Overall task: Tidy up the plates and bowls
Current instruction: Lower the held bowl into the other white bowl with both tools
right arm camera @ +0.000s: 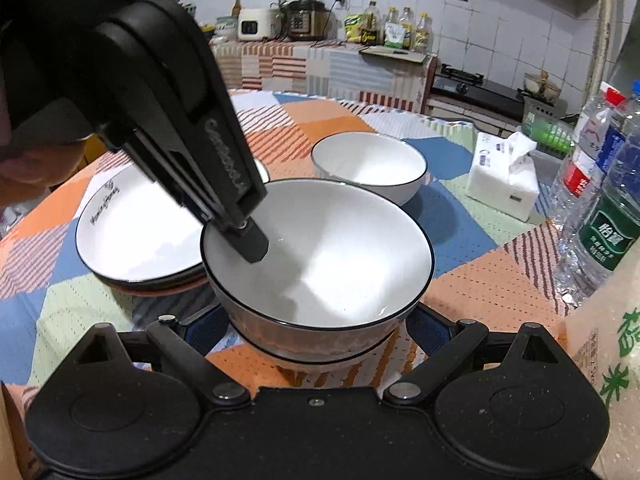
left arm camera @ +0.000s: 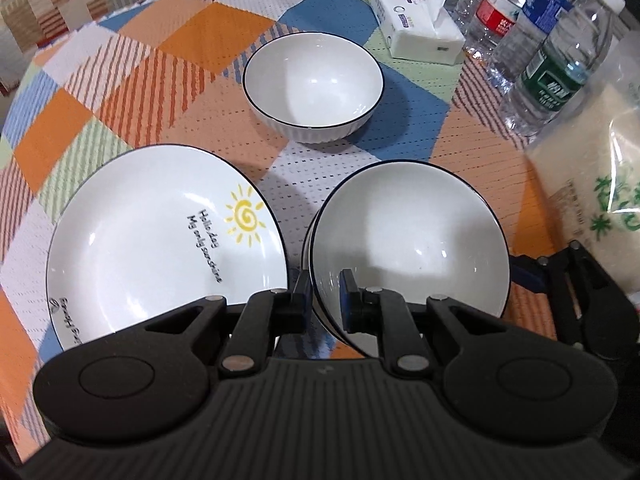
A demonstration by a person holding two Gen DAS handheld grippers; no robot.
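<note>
A white bowl with a dark rim [left arm camera: 412, 240] [right arm camera: 340, 256] hangs tilted just over the patterned tablecloth. My left gripper [left arm camera: 324, 300] [right arm camera: 240, 240] is shut on its near rim, one finger inside and one outside. My right gripper [right arm camera: 316, 328] is spread wide, its blue pads flanking the bowl's lower wall; I see no pressing. One of its fingers [left arm camera: 524, 276] shows beside the bowl. A white plate with a sun drawing [left arm camera: 160, 240] [right arm camera: 136, 232] lies left of the bowl. A second white bowl [left arm camera: 312, 84] [right arm camera: 368, 168] stands upright farther back.
A tissue pack [left arm camera: 420, 28] [right arm camera: 504, 184], several water bottles [left arm camera: 560, 72] [right arm camera: 600, 208] and a bag of rice [left arm camera: 592, 208] [right arm camera: 608, 360] crowd the right side. A hand [right arm camera: 24, 168] holds the left gripper. A kitchen counter [right arm camera: 320, 64] runs behind the table.
</note>
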